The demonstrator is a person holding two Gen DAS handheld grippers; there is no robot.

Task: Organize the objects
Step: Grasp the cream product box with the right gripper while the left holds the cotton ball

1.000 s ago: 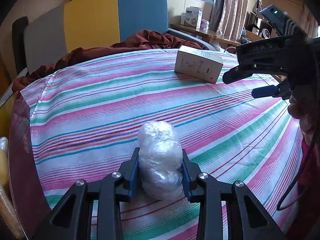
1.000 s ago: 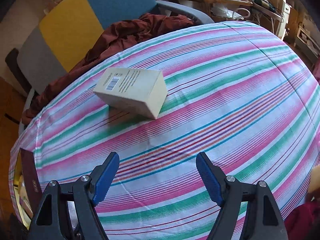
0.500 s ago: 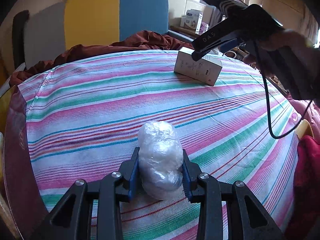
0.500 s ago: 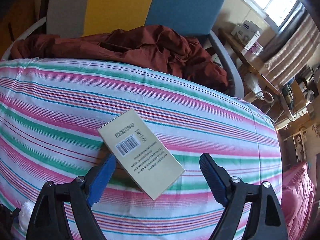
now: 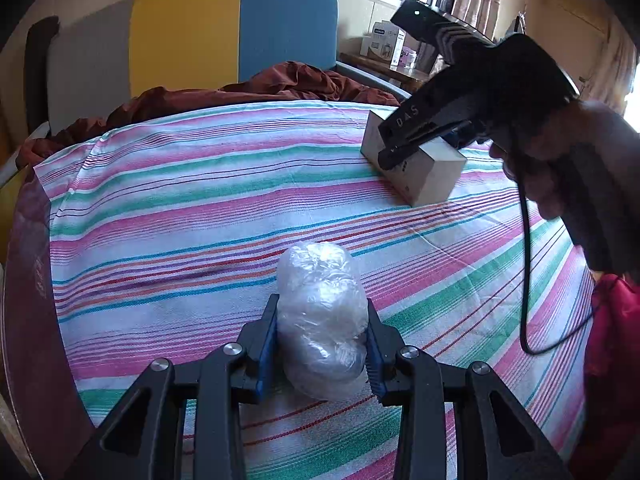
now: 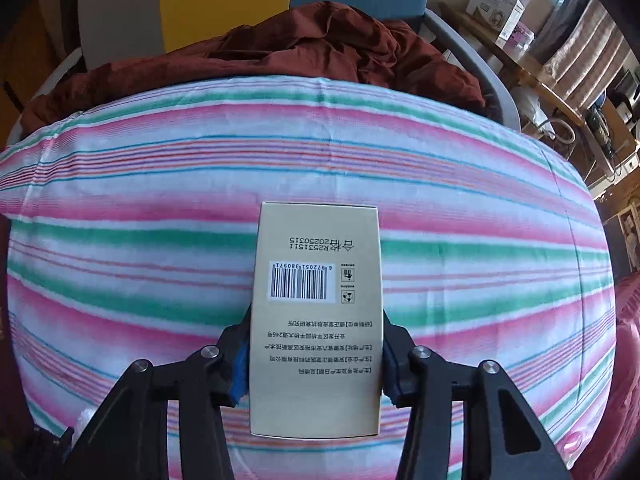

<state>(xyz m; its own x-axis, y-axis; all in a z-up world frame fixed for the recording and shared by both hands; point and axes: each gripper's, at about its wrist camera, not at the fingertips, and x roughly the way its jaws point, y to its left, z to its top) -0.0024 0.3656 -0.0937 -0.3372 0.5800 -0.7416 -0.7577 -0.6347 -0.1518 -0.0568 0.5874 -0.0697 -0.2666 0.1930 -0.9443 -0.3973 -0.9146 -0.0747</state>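
Observation:
A clear plastic-wrapped bundle stands on the striped tablecloth, and my left gripper is shut on its lower half. At the far right of the cloth lies a beige carton box. My right gripper, held by a hand, comes down over it. In the right wrist view the box, barcode face up, fills the gap of the right gripper. Its jaws are closing, and both blue pads touch the box's long sides.
A yellow and blue chair back rises behind the table, with dark red cloth heaped on its seat. White boxes sit on a wooden shelf by the window. Red fabric lies at the table's right edge.
My right gripper swung over the box, rolled in line with it and came down, its jaws going from wide apart to against the box's sides. The left gripper and bundle stayed put.

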